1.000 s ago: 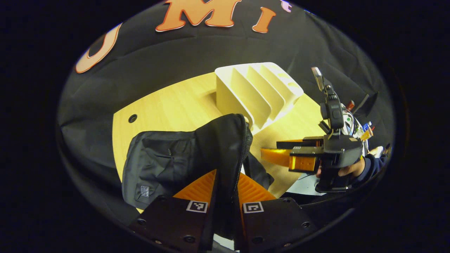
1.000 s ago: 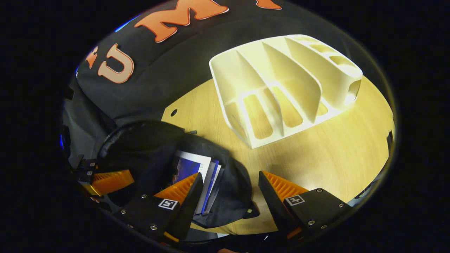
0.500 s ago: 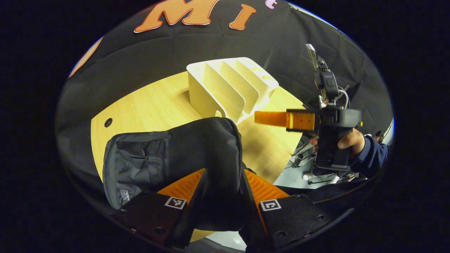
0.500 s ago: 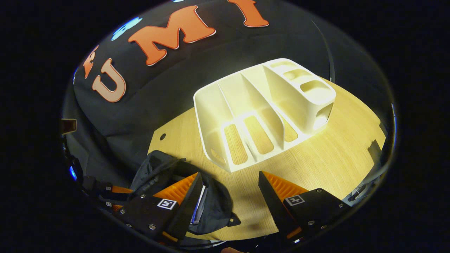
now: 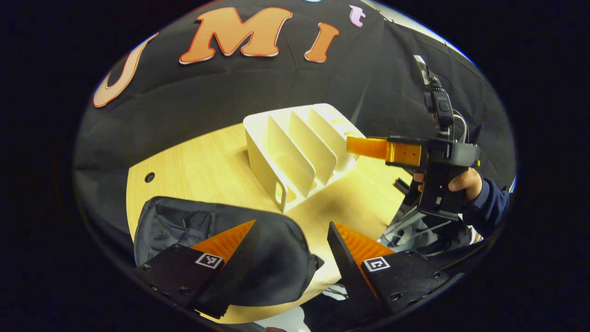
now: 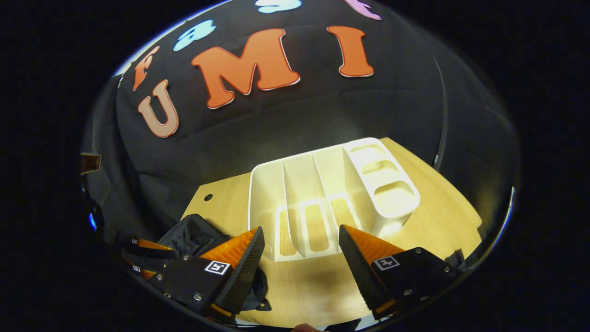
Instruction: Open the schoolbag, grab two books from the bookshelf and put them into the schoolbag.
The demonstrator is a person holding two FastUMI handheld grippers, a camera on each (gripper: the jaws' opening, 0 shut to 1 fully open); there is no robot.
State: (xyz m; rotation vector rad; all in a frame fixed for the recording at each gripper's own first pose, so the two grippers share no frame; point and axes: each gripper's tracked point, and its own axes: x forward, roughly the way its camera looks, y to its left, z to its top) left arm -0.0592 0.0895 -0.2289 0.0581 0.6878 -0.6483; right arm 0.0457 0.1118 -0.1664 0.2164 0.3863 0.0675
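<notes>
Hovering with jaws spread wide and holding nothing, the left gripper (image 5: 292, 240) and right gripper (image 6: 302, 242) hang above the schoolbag (image 5: 184, 223) and bookshelf (image 6: 322, 198).

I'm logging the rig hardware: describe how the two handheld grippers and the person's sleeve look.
Each gripper has two wedge-shaped, ribbed fingers on black bolted plates, each plate bearing a small square black-and-white marker. This shows on the left gripper and on the right gripper. Seen from the left gripper view, the right gripper has a black pistol-style handle, a black camera mounted on top and cables behind. The sleeve is dark blue.
</notes>
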